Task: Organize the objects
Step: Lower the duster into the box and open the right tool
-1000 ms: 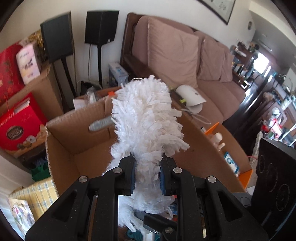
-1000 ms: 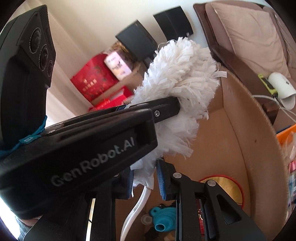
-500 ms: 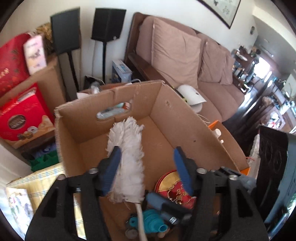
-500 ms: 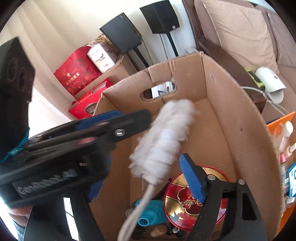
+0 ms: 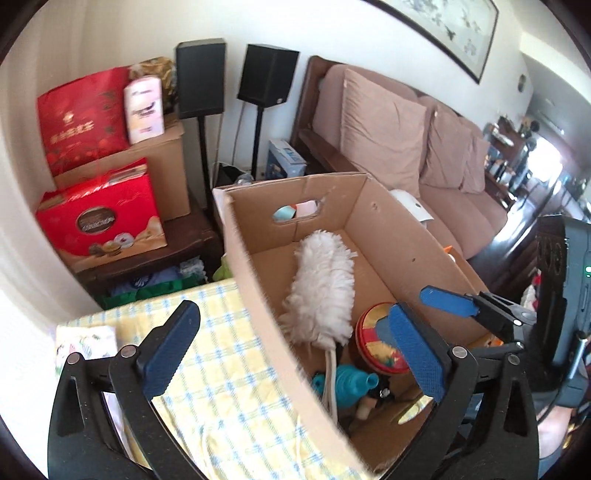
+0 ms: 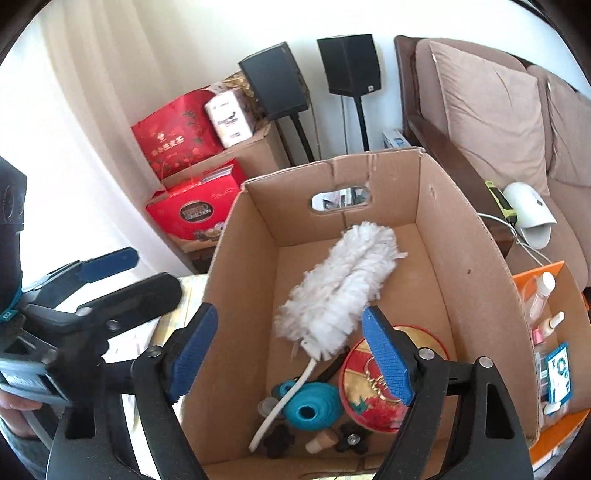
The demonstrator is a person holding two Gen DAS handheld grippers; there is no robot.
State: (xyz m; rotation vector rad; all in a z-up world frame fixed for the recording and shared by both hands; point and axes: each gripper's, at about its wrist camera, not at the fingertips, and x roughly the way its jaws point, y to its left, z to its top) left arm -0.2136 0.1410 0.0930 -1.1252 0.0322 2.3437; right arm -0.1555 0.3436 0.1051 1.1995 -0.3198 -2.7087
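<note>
Sunlit living-room clutter fills both views: two black speakers (image 6: 314, 77) on stands against the white wall, red gift boxes (image 5: 99, 218) at the left, a pink-cushioned sofa (image 5: 417, 147) at the upper right. At mid-frame an open cardboard box (image 6: 476, 280) stands on a yellow checked cloth (image 5: 225, 380).

A white fluffy duster (image 6: 340, 288) lies inside the box, its head pointing to the far wall with the hand slot, its thin handle running down over a teal funnel (image 6: 312, 404) beside a round red-and-gold tin (image 6: 365, 384).

Right gripper (image 6: 290, 352) hangs above the box with its blue pads wide apart; the duster sits below and between them, untouched. Left gripper (image 5: 291, 350) is also spread wide, one finger over the cloth, the other over the tin, with the duster's head above them in the frame.

Only the right wrist view shows the orange tray (image 6: 554, 424) of small bottles at lower right and the dark knobs and cork on the box floor; only the left shows the framed picture (image 5: 443, 29) on the wall.
</note>
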